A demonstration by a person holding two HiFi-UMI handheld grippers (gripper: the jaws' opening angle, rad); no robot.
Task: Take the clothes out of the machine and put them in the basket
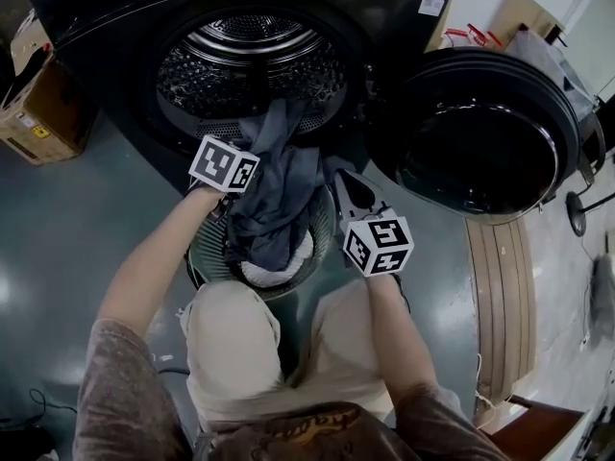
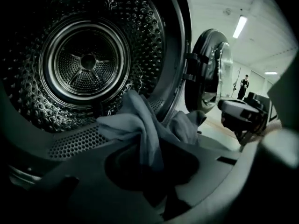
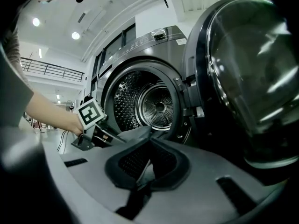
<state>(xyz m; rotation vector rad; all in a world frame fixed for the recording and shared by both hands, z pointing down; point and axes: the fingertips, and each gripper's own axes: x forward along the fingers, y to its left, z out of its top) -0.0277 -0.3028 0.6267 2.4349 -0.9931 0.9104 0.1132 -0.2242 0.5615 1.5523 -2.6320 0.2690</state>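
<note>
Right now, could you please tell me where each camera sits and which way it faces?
Head view: person's head, steeply down at drum, grey garment, basket; forearms show.
Left gripper view: low, into the drum; own jaws grip the garment.
Right gripper view: toward drum and open door; own jaws, also on the garment, and left gripper show.
Shared: all see drum and garment.

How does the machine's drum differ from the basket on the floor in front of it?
The drum is shiny studded metal and opens sideways; the basket is dark and opens upward. The drum looks bare but for the grey cloth trailing over its lip; the basket already holds a white item. Both are round, and the cloth reaches into both.
</note>
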